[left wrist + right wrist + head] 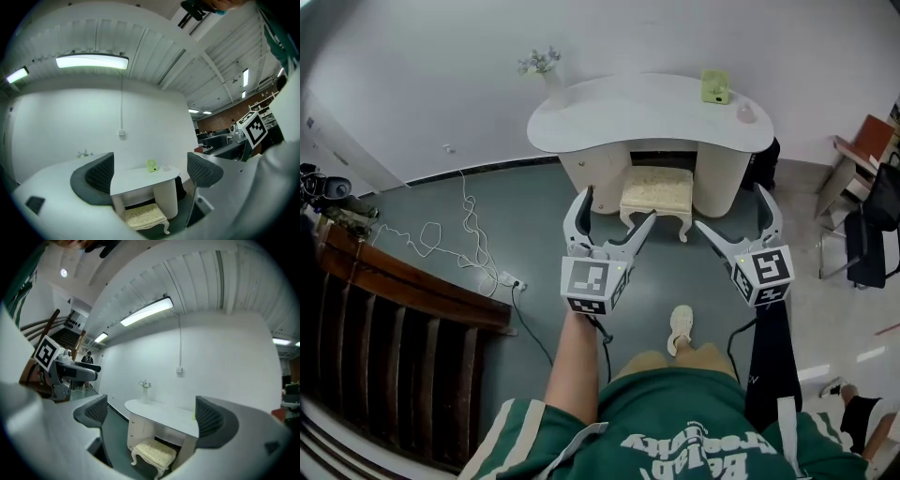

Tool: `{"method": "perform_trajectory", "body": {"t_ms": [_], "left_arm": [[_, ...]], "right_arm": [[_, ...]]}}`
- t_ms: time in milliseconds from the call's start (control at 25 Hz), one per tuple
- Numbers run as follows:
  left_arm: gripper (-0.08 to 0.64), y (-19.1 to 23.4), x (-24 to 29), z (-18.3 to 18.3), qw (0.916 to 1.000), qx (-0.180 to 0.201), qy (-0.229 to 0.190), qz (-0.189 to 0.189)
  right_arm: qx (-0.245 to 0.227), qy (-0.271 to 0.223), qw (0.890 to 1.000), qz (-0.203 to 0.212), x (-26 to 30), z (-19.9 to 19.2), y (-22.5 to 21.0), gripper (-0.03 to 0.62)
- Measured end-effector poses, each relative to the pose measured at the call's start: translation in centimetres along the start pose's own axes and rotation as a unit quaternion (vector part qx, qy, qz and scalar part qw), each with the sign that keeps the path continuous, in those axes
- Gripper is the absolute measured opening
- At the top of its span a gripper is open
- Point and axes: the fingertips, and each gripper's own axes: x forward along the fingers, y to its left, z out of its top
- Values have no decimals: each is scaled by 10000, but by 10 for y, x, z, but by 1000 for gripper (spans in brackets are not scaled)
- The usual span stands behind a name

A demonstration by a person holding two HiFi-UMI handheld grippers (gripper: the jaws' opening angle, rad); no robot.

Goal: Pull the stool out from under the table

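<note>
Left claw and right claw, both spread, hover short of the stool.

Floor ahead of me: open up to the stool.
Stool front: stands clear of the table rim, reachable from above.
Stool sides: pedestals close in, narrow gaps.
My left: cable strewn on floor.
</note>
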Motion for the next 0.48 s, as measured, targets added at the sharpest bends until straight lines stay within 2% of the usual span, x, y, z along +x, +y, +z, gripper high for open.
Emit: {"method": "perform_trajectory", "body": {"t_ms": [480], "left_arm": [[489, 35, 122, -15, 9997, 61, 150, 195]], "right_arm": [[50, -49, 9997, 232, 108, -6, -84, 597]]}}
